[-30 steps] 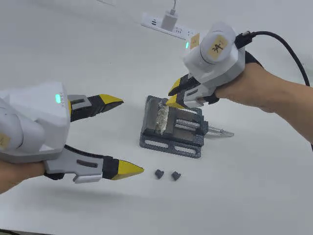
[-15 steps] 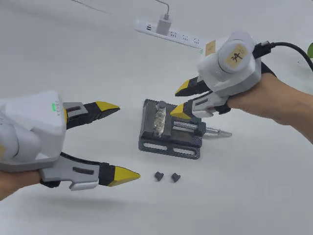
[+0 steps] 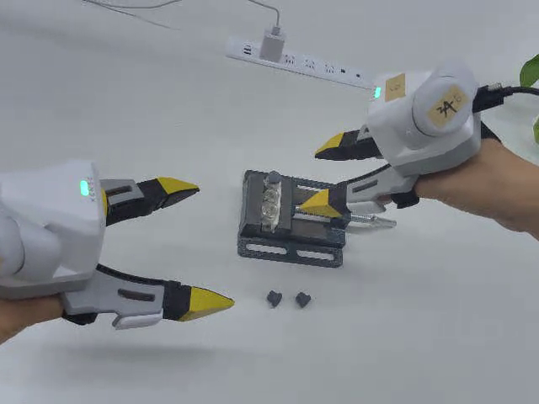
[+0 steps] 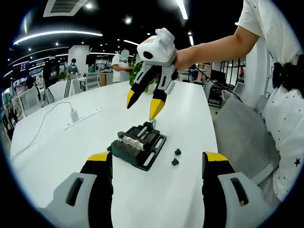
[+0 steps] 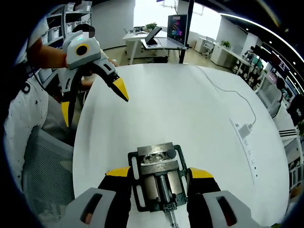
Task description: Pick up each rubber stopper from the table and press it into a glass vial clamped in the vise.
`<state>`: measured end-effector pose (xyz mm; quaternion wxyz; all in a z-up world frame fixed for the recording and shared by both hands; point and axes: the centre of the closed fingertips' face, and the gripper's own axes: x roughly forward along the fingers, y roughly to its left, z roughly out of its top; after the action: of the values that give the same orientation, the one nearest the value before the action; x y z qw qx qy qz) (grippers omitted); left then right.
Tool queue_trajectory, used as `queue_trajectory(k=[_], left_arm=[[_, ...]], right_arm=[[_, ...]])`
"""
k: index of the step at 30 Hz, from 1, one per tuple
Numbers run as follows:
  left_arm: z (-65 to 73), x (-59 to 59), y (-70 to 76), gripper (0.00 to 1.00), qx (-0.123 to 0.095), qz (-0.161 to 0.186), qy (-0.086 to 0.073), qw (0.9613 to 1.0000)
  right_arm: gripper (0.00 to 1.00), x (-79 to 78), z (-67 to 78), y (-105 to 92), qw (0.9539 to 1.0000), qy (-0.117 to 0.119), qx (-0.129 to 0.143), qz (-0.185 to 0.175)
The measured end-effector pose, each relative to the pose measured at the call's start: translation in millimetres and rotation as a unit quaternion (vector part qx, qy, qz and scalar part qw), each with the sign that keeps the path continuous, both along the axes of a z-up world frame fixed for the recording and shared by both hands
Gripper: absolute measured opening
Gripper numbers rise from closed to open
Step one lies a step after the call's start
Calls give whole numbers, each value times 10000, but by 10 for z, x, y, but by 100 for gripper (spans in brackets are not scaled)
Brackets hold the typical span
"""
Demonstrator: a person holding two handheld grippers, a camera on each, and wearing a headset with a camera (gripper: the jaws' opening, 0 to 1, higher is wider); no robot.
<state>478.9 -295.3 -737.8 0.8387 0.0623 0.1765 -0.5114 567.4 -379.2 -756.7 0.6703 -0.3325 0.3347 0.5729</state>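
Rubber stoppers [image 3: 274,298] [image 3: 303,299]: two, dark, loose on the table [image 3: 126,101] just in front of the vise, side by side and apart from each other and from its base. Nothing holds them.

Left gripper [image 3: 215,242]: in front and to the left of the vise, well apart from it. Fingers spread wide and empty, yellow tips pointing toward the vise, with bare white tabletop between them.

Vise [image 3: 286,250]: dark metal, flat on the table, open surface on every side. Its screw handle [image 3: 375,221] sticks out to the right.

Glass vials [image 3: 271,202]: clamped upright in a row between the vise's jaws. The glass is clear and the count is hard to make out. A dark stopper [image 3: 274,178] sits on the vial at the far end of the row.

Right gripper [image 3: 310,180]: hovers above the vise's screw end, touching nothing. Fingers wide apart and empty. In the head view its lower finger crosses the right side of the vise and hides part of the screw.

Power strip [image 3: 299,61]: white, well beyond the vise, with a charger [image 3: 274,42] plugged in and its cable cut off at the top of the picture.

Table edge: in the right gripper view it curves round well past the left gripper, with a mesh chair [image 5: 42,161] just beyond it.
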Motion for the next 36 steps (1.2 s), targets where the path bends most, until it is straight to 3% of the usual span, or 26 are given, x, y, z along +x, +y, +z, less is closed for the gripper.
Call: queue_trajectory(k=[10,18,25,33,36], left_arm=[[5,-44,-19,73,159,-173,-31,9997],[-1,-69,-72,73,313,-354,-36,9989],[-29,-80,-143,72,469,-546,-40,9974],[-83,-93,-228,69,749,-851,-87,9935],[-137,-108,-249,68,974,-1059,-134,9895]], right_arm=[[53,-224,-15,-213,9987,107,413,-294],[60,-349,-10,-432,9950,207,766,-609],[66,-560,32,-548,9914,199,1031,-785],[76,-787,-13,-675,9877,213,1277,-878],[79,-835,-44,-758,9860,236,1336,-967]])
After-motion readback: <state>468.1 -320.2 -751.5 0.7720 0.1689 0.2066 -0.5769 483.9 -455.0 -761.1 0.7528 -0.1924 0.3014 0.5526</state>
